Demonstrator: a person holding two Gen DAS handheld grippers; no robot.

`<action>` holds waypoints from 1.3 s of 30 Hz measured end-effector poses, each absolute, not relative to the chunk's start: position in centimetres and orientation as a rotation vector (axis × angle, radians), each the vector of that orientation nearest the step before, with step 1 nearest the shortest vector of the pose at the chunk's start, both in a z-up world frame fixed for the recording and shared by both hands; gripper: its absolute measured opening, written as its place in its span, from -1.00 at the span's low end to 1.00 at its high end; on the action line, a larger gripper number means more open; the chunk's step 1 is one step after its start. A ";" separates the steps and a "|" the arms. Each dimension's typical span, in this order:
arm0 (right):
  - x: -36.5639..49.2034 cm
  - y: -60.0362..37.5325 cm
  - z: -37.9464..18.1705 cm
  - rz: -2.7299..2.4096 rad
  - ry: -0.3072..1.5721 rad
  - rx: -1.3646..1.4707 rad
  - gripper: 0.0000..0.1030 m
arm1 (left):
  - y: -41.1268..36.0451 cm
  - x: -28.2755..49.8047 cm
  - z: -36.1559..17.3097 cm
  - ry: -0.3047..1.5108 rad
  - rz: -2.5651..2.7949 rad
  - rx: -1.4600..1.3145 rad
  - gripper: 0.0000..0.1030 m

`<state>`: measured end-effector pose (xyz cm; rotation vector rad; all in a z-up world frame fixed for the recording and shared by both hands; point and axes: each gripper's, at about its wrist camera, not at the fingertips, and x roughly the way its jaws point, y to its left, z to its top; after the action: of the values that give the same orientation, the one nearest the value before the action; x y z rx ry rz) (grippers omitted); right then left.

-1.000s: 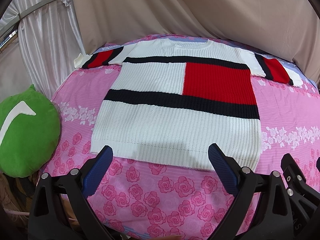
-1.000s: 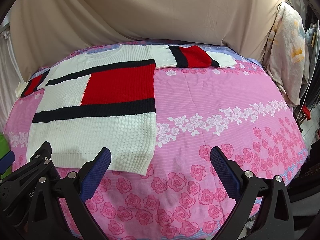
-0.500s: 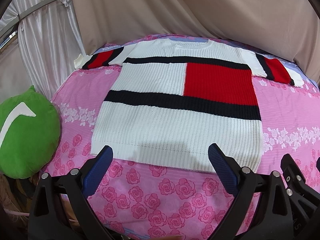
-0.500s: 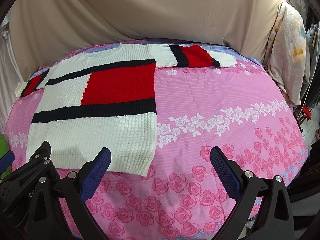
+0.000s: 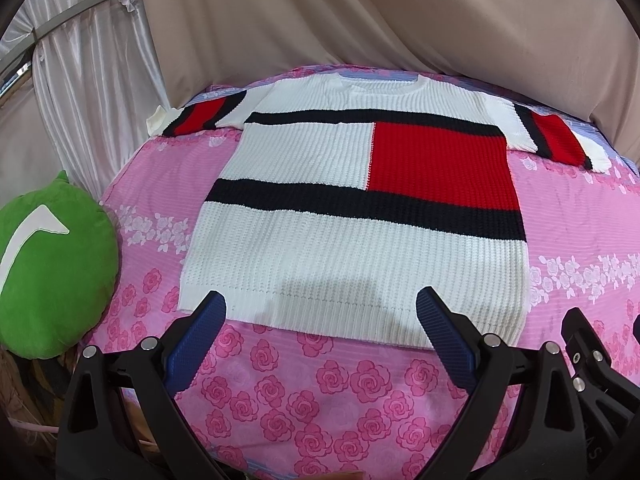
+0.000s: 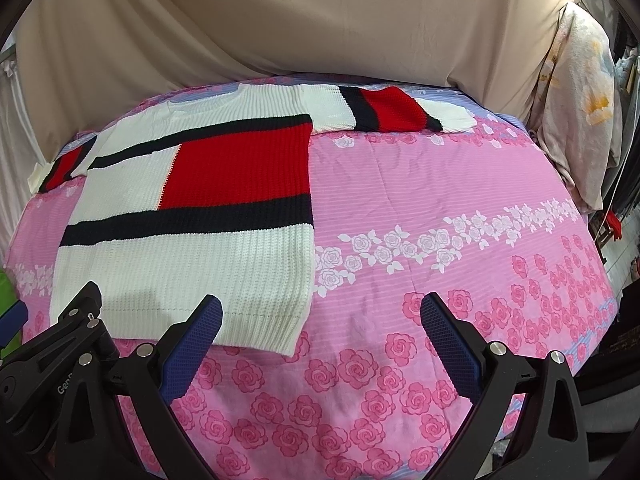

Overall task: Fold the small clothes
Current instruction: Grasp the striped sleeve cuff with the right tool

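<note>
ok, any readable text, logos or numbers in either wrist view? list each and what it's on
"Gen": raised lettering on the black body of the left gripper, seen at the left edge of the right wrist view; the rest is cut off.
Raised lettering on the right gripper body, at the right edge of the left wrist view: too faint to read.
No text on the sweater, bedsheet or green cushion; the cushion carries only a white shape.

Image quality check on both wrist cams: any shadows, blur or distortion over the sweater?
Left wrist view: sharp, evenly lit; a soft shadow lies on the sweater hem between the open jaws of the left gripper; fisheye bows the bedsheet into a dome, corners vignetted black. Right wrist view: same bowing and dark corners, no glare; a faint shadow sits on the hem left of the open right gripper.
</note>
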<state>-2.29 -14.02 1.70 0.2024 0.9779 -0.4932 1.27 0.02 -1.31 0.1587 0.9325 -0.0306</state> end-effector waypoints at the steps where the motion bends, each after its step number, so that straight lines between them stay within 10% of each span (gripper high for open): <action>1: -2.0 -14.1 1.5 -0.493 0.979 0.202 0.90 | 0.0 1.4 -1.4 0.936 -0.030 0.158 0.82; 23: 2.8 -17.3 -1.1 -0.390 1.061 0.269 0.90 | -1.0 5.2 -4.0 1.012 -0.003 0.121 0.82; 39: 14.6 -56.8 -9.1 -0.607 0.764 0.967 0.68 | 1.6 9.2 -7.2 1.028 0.052 0.068 0.65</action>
<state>14.61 -56.75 -9.09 0.9669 0.7641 -0.6074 9.22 1.60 -7.19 0.0679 1.0276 0.0519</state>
